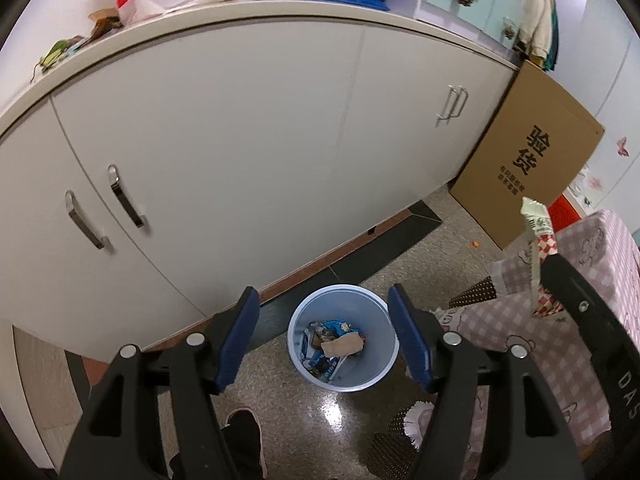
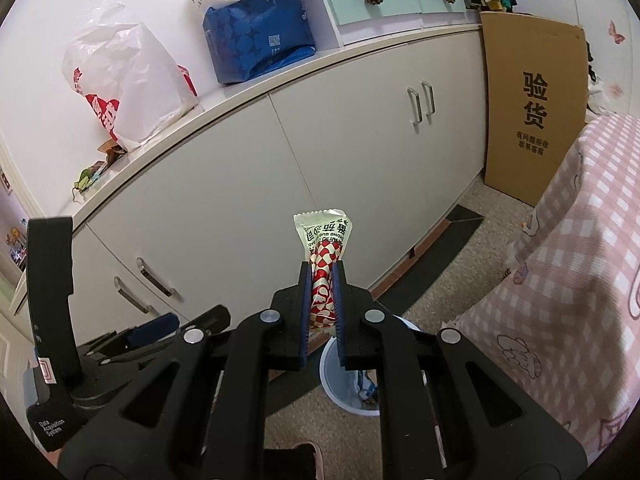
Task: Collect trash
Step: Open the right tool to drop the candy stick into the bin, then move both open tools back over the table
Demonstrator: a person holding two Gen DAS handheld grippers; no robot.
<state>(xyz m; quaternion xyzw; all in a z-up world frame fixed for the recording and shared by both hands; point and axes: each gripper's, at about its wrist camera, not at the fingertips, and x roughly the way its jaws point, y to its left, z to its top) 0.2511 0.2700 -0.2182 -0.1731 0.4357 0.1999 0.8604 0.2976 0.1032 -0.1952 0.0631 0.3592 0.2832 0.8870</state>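
Note:
A pale blue waste bin point(image 1: 376, 376) stands on the floor in front of the white cabinet, with several wrappers and a brown paper scrap inside. My left gripper point(image 1: 322, 300) hangs open above it, the blue pads apart with nothing between them. My right gripper point(image 2: 322, 270) is shut on a red-and-white checkered snack wrapper point(image 2: 324, 248), whose pale crimped end sticks up past the fingertips. The same wrapper point(image 1: 538, 236) shows at the right of the left wrist view, up and to the right of the bin. In the right wrist view the bin point(image 2: 330, 372) is partly hidden under my fingers.
White cabinet point(image 1: 240, 140) with metal handles runs behind the bin. Its top holds a blue bag point(image 2: 260, 40), white plastic bags point(image 2: 120, 68) and small scraps point(image 1: 60, 52). A cardboard box point(image 2: 532, 104) leans at the right. Pink checkered cloth point(image 2: 560, 280) covers furniture on the right. A shoe point(image 1: 244, 432) shows below.

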